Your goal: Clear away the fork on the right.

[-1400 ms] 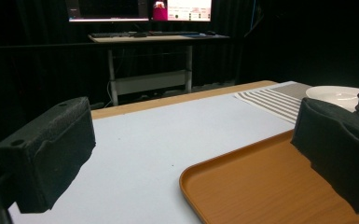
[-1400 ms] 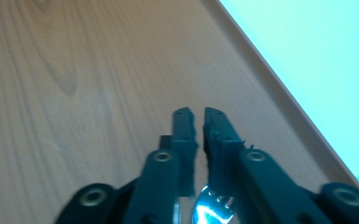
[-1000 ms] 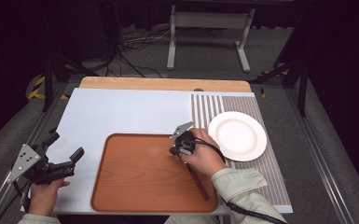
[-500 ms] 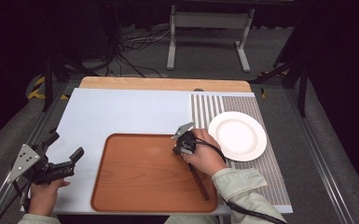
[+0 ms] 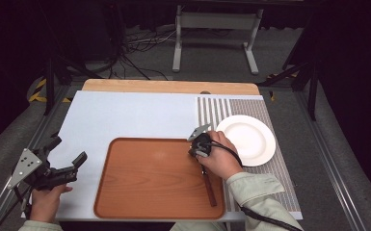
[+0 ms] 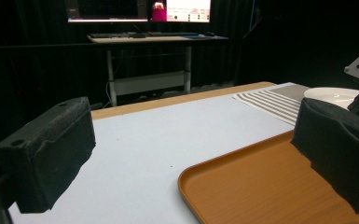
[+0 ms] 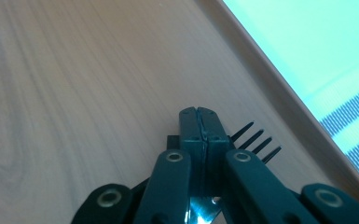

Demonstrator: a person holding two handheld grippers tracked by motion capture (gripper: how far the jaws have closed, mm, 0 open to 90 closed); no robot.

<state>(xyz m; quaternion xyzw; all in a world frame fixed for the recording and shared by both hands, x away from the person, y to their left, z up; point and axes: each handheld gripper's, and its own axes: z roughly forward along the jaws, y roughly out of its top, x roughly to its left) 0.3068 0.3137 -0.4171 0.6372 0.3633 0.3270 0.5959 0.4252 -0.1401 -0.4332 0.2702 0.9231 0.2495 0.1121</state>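
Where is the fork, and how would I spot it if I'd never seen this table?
Find the big brown wooden tray on the pale blue table. At the tray's right edge, near the white plate, the right gripper is shut on the fork. It is dark, with four thin tines poking out beside the jaws and a long brown handle.

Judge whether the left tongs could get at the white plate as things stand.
Probably not without a long stretch. The left tongs hang open off the table's left edge, while the white plate sits far right, with the tray and the right hand between them.
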